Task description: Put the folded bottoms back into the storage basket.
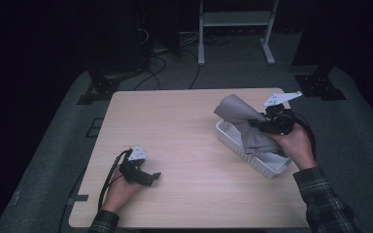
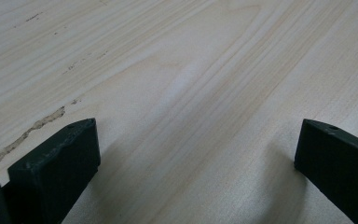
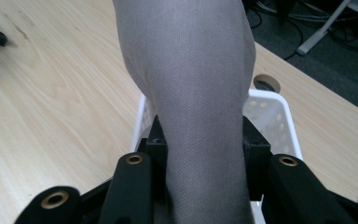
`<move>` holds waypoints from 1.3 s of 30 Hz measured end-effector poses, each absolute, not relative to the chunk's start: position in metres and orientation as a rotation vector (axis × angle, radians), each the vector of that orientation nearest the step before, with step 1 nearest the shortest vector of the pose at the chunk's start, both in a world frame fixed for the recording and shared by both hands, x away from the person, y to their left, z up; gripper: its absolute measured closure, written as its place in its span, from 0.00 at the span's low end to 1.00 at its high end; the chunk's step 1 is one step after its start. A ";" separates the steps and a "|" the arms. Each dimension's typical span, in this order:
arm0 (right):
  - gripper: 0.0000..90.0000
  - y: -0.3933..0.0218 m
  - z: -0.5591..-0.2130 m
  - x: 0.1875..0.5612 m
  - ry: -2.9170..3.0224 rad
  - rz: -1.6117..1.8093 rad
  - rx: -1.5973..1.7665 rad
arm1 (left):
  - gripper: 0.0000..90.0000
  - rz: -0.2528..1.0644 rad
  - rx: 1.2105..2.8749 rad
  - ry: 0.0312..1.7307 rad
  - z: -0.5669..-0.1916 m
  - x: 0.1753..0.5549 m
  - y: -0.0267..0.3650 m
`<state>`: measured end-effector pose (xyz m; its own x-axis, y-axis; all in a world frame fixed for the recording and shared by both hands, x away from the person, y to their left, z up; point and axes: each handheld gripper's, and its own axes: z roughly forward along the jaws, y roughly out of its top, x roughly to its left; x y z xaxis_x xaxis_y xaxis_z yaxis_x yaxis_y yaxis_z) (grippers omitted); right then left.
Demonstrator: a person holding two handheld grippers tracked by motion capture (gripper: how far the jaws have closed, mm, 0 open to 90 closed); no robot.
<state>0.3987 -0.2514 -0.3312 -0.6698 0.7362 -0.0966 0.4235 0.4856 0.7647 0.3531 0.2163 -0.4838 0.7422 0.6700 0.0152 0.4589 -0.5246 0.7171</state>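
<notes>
Grey cloth (image 3: pixel 196 93) hiding white basket (image 3: pixel 272 112), right gripper (image 3: pixel 203 140) clamped

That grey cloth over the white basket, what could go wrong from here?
The right tongs pinch the grey cloth mid-length, so both ends hang loose; a fold may drape over the rim of the white basket instead of dropping inside. The basket sits near the table edge and looks light; a snagged cloth might drag it.

We see a plain grey cloth (image 1: pixel 243 121) in a white perforated basket (image 1: pixel 252 158), black grippers, pale wood-grain table (image 1: pixel 184 126), and dark plaid sleeves (image 1: pixel 323 199).
</notes>
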 end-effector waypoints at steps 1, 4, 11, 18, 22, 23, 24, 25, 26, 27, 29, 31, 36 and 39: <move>0.71 -0.253 -0.333 0.401 2.324 1.022 0.963 | 0.00 0.377 2.218 0.845 -0.484 0.353 0.216; 0.71 -0.258 -0.338 0.407 2.327 1.017 0.976 | 0.00 0.378 2.219 0.844 -0.484 0.353 0.216; 0.71 -0.263 -0.348 0.413 2.352 0.971 0.974 | 0.00 0.378 2.218 0.844 -0.484 0.353 0.216; 0.71 -0.267 -0.362 0.416 2.384 0.933 0.979 | 0.00 0.381 2.222 0.841 -0.484 0.353 0.217; 0.71 -0.271 -0.369 0.419 2.403 0.917 0.990 | 0.00 0.378 2.222 0.842 -0.484 0.353 0.216; 0.71 -0.273 -0.374 0.421 2.421 0.903 0.994 | 0.00 0.378 2.222 0.843 -0.484 0.353 0.216; 0.71 -0.273 -0.376 0.422 2.430 0.896 0.993 | 0.00 0.378 2.222 0.842 -0.484 0.353 0.216; 0.71 -0.273 -0.376 0.422 2.430 0.896 0.993 | 0.00 0.378 2.222 0.842 -0.484 0.353 0.216; 0.71 -0.274 -0.382 0.424 2.450 0.886 0.996 | 0.00 0.378 2.222 0.842 -0.484 0.353 0.216; 0.70 -0.274 -0.384 0.424 2.460 0.877 0.995 | 0.00 0.378 2.222 0.843 -0.484 0.353 0.216; 0.70 -0.274 -0.388 0.426 2.470 0.866 0.999 | 0.00 0.378 2.222 0.843 -0.484 0.353 0.216; 0.70 -0.273 -0.392 0.427 2.480 0.848 1.000 | 0.00 0.378 2.222 0.842 -0.484 0.353 0.216; 0.69 -0.271 -0.401 0.430 2.500 0.822 1.021 | 0.00 0.378 2.222 0.843 -0.484 0.353 0.216; 0.68 -0.268 -0.406 0.433 2.517 0.805 1.018 | 0.00 0.377 2.225 0.843 -0.484 0.353 0.217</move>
